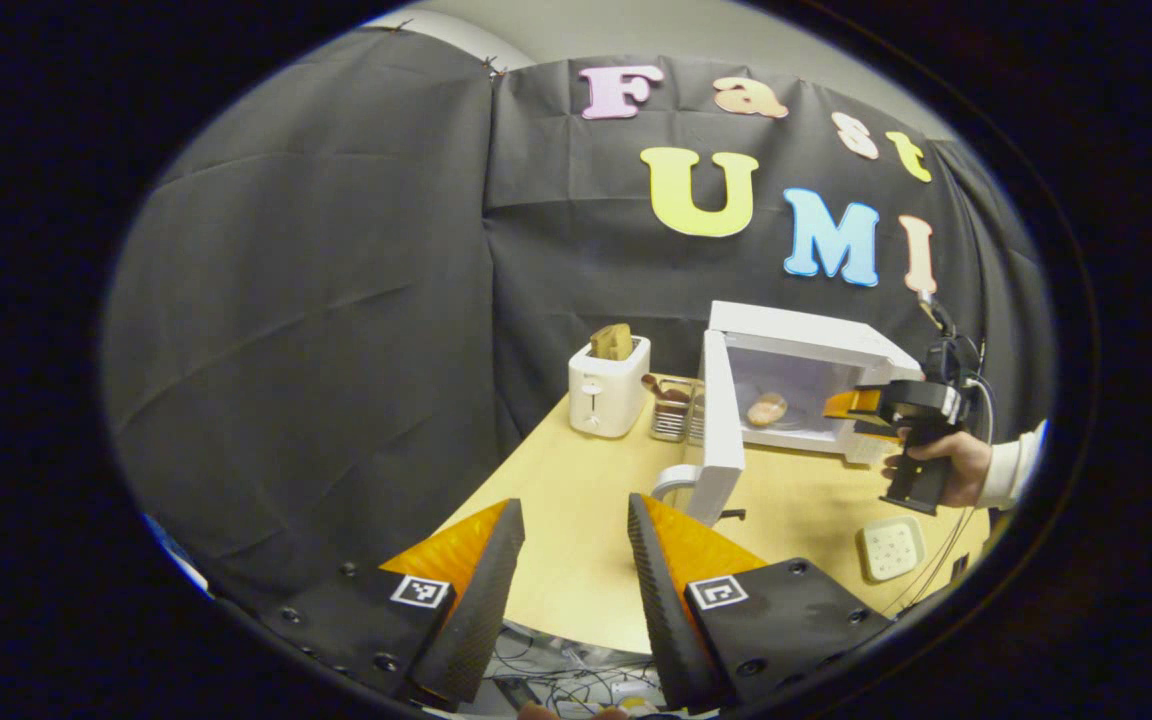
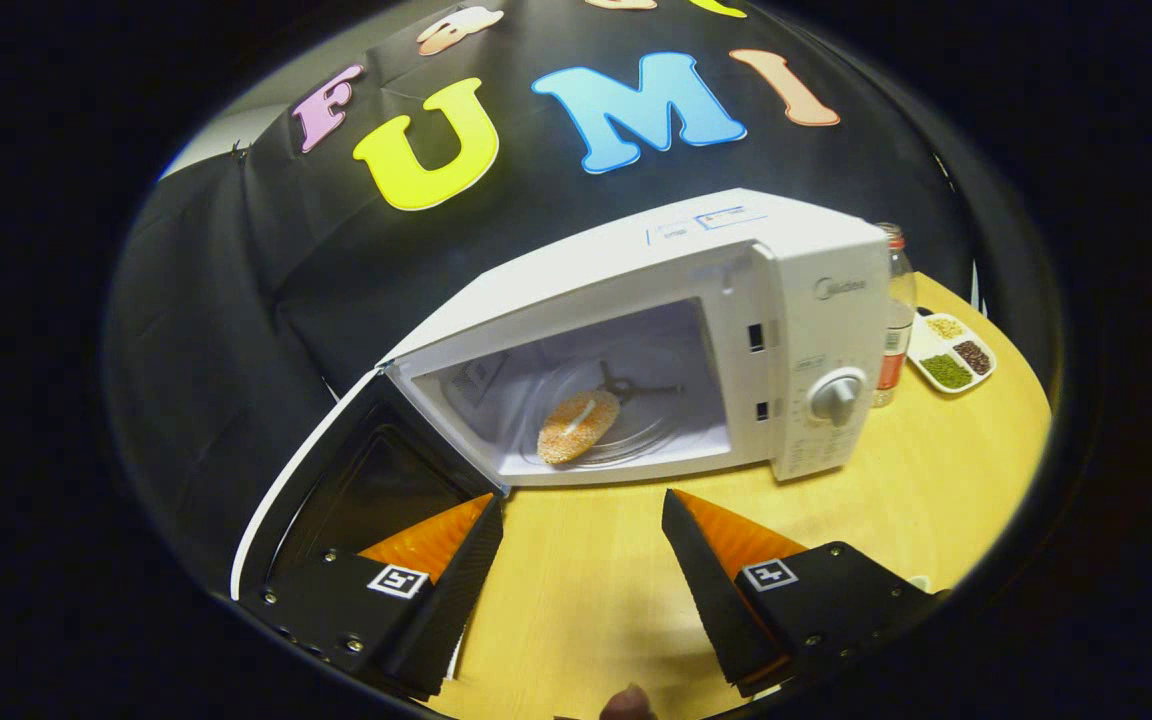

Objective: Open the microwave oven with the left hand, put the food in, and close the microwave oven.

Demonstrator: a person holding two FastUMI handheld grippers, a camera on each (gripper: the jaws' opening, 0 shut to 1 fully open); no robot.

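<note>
The white microwave oven [image 2: 816, 290] stands on the wooden table with its door [image 2: 336, 480] swung wide to the left. A round orange-brown piece of food [image 2: 577, 426] lies on the glass turntable inside. My right gripper [image 2: 581, 545] hovers just in front of the cavity, open, nothing between its fingers. In the left gripper view the microwave [image 1: 796, 345] is far off with the food [image 1: 767, 408] inside and its door [image 1: 721, 420] edge-on. My left gripper [image 1: 576, 550] is open and held back from the table's near edge. The right gripper [image 1: 851, 405], held by a hand, points into the oven.
A white toaster [image 1: 608, 385] with bread in it and a wire basket [image 1: 674, 410] stand left of the microwave. A small white pad [image 1: 891, 547] lies near the table's front. A bottle [image 2: 898, 310] and a tray of grains [image 2: 951, 352] sit right of the oven.
</note>
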